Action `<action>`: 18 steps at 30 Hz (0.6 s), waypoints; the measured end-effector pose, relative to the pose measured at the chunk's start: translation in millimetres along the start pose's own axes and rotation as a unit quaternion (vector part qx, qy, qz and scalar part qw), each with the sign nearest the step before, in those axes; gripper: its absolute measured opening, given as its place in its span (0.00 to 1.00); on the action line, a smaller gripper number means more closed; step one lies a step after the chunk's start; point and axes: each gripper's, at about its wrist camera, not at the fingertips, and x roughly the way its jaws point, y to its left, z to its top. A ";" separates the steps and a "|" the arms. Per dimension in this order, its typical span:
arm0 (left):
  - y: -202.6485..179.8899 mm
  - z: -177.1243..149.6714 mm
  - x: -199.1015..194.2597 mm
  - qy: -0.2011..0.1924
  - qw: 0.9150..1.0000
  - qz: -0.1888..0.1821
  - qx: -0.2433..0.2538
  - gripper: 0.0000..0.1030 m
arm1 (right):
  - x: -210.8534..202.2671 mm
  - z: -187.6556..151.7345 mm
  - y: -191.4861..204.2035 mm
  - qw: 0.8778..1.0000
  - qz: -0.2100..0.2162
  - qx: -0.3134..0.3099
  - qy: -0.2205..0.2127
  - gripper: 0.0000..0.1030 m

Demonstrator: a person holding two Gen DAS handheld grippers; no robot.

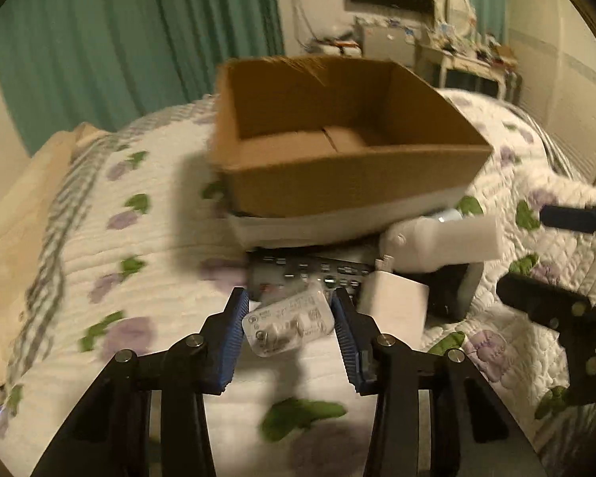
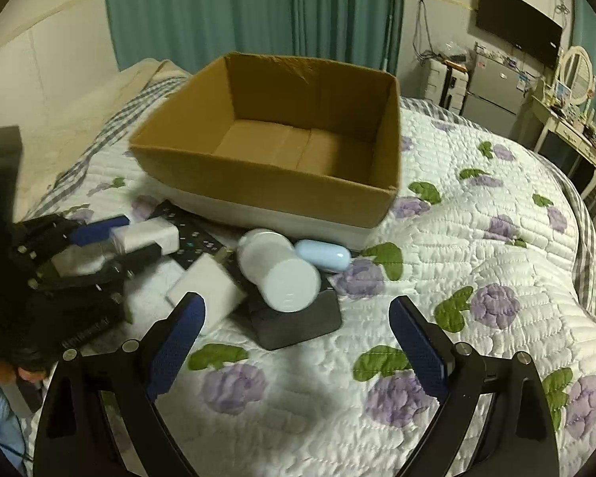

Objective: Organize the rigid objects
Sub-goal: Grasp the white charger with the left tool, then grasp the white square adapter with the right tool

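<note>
Left tool (image 1: 288,320): jaws partly closed, blue pads pressed on both sides of a small clear packet (image 1: 288,326), held just above the quilted bed (image 1: 139,278). Behind it lies a black remote (image 1: 310,268), with a white charger (image 1: 393,310) touching its right end. A white bottle (image 2: 278,270) rests on its side across a dark flat box (image 2: 298,322), a pale blue case (image 2: 324,254) beside it. The cardboard box (image 2: 266,183) stands behind the pile, nothing in it. Right tool (image 2: 298,342): jaws wide apart, holding nothing, above the quilt.
</note>
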 end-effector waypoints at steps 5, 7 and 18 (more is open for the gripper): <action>21.7 2.1 -2.4 -0.006 1.000 0.007 -0.024 0.42 | 4.6 -7.6 28.4 0.999 0.037 0.001 0.012 0.92; 24.7 1.0 -0.1 -0.003 1.000 0.002 -0.026 0.42 | 14.8 -8.9 38.3 0.999 0.042 -0.005 0.025 0.92; 41.4 0.0 -6.6 -0.012 0.998 -0.006 -0.058 0.42 | 68.6 -0.2 67.5 0.998 0.020 -0.042 0.045 0.88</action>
